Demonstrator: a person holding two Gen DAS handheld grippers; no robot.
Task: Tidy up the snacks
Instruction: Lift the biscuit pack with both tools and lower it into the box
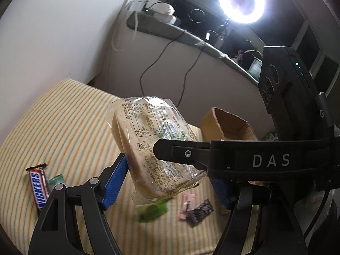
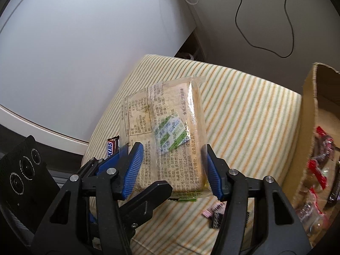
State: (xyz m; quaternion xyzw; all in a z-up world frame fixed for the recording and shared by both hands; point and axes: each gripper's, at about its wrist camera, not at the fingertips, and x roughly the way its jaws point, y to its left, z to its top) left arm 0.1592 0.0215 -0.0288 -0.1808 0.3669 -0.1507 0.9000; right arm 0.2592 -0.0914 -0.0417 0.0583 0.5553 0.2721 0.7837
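- A surface covered in a striped cloth (image 2: 250, 106) of cream, orange and green sits against a pale wall, with a ring light (image 1: 242, 1) glaring above a window ledge; whether it is a worktop or a bed I cannot tell.
- The bread packet (image 2: 170, 136), sliced bread in clear printed wrap, hangs in the air above the cloth, clasped from both sides.
- The right hand-held gripper (image 2: 172, 172) has its blue pads pressed on the packet's near end; the left hand-held gripper (image 1: 170, 182) also seems to be clamped on it, one blue pad against its side, its other pad hidden behind the right tool.
- The cardboard box (image 2: 312, 114) stands open on the right, with red-wrapped snacks already inside; I judge it the packet's destination.
- To do this well: keep both grips gentle, since bread crushes and slick wrap slides; move both hands together so the packet does not twist or tear.
- Raise it clear of the box's ragged flap, then lower it flat before letting go.
- Left on the cloth: a Snickers bar (image 1: 39, 189), a green sweet (image 1: 152, 211), a pink sweet (image 1: 187, 206) and a dark sweet (image 1: 200, 212), all near the front edge, well apart from the box.
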